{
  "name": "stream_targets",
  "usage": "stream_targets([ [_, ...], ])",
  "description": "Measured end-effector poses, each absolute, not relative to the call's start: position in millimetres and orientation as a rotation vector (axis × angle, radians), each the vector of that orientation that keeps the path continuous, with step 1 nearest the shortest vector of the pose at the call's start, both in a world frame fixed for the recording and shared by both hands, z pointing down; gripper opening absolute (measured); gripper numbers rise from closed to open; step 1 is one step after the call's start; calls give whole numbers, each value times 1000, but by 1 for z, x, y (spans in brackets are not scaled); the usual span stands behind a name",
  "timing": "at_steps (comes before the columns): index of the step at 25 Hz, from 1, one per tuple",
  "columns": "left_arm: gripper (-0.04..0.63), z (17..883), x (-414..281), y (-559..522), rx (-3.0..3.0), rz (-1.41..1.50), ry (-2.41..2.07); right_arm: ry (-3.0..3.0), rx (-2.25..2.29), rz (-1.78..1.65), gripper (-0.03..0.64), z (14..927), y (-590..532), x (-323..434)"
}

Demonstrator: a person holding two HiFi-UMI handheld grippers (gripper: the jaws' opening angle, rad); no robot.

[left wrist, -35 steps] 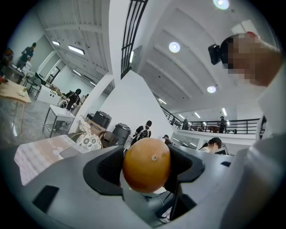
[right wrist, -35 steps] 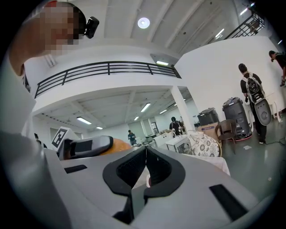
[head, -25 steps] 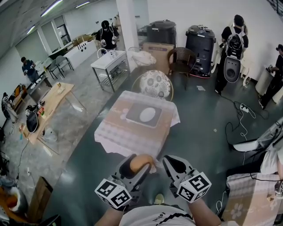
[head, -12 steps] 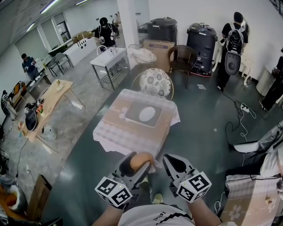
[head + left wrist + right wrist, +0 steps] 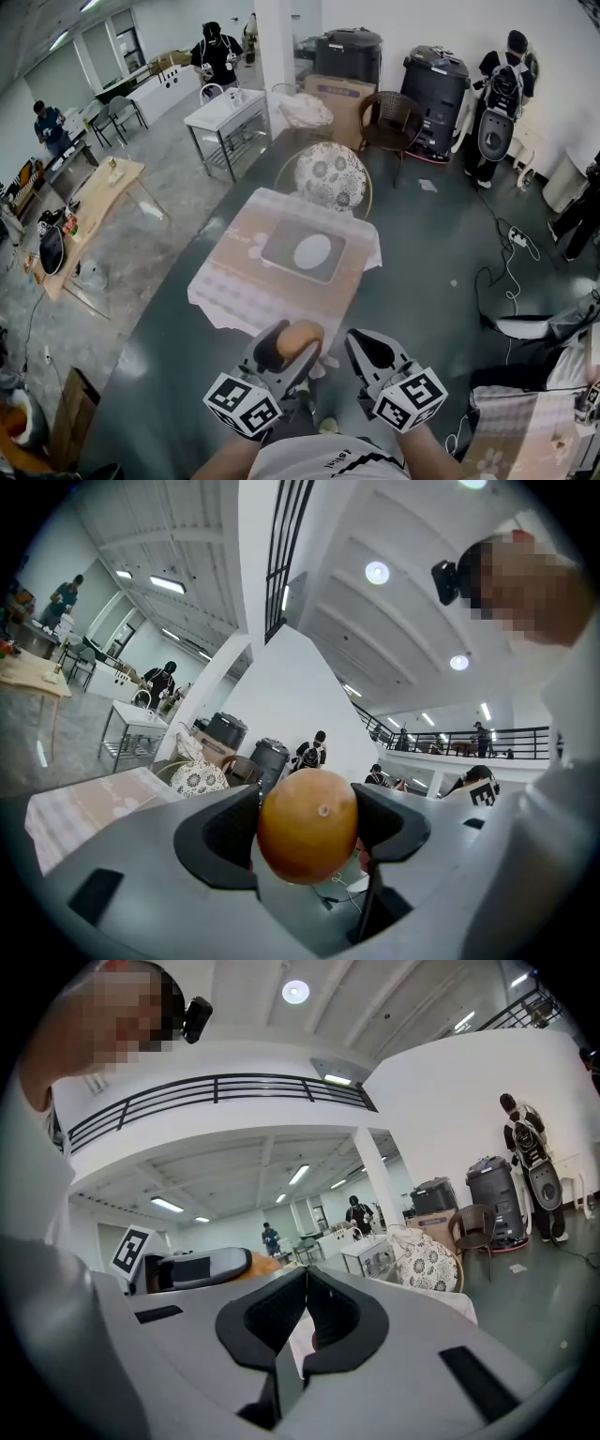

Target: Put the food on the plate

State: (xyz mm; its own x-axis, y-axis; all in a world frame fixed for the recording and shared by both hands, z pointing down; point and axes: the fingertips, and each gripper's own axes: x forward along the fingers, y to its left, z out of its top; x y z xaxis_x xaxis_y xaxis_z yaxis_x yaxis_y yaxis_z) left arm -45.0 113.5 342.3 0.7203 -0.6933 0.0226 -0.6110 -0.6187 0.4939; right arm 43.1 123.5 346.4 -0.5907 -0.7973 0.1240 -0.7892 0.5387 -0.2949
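My left gripper (image 5: pixel 286 348) is shut on an orange-brown round bread roll (image 5: pixel 298 337), held close to my body; the roll (image 5: pixel 307 824) fills the space between the jaws in the left gripper view. Beside it, my right gripper (image 5: pixel 361 349) is shut with nothing in it, its jaws meeting (image 5: pixel 306 1309) in the right gripper view. Ahead stands a small table (image 5: pixel 246 274) with a checked cloth. A dark placemat (image 5: pixel 281 246) lies on it with a white oval plate (image 5: pixel 312 250) on top. Both grippers are well short of the table.
A patterned round chair (image 5: pixel 329 176) stands behind the table. Further back are a brown chair (image 5: pixel 385 122), black bins (image 5: pixel 434 89), a metal cart (image 5: pixel 229 127) and several people. A wooden table (image 5: pixel 98 202) is at the left. Cables (image 5: pixel 506 267) trail on the floor at the right.
The table and room have shifted slightly in the head view, the table appearing a little nearer and larger. Both grippers keep the same pose, with the roll still held.
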Motion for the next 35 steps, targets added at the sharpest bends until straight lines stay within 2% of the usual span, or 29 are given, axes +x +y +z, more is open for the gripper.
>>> stream_targets([
  [17, 307, 382, -58, -42, 2455, -155, -887, 2699, -1540, -578, 15, 371, -23, 18],
  [35, 307, 459, -20, -161, 2386, -28, -1004, 2805, -1408, -741, 15, 427, -158, 38],
])
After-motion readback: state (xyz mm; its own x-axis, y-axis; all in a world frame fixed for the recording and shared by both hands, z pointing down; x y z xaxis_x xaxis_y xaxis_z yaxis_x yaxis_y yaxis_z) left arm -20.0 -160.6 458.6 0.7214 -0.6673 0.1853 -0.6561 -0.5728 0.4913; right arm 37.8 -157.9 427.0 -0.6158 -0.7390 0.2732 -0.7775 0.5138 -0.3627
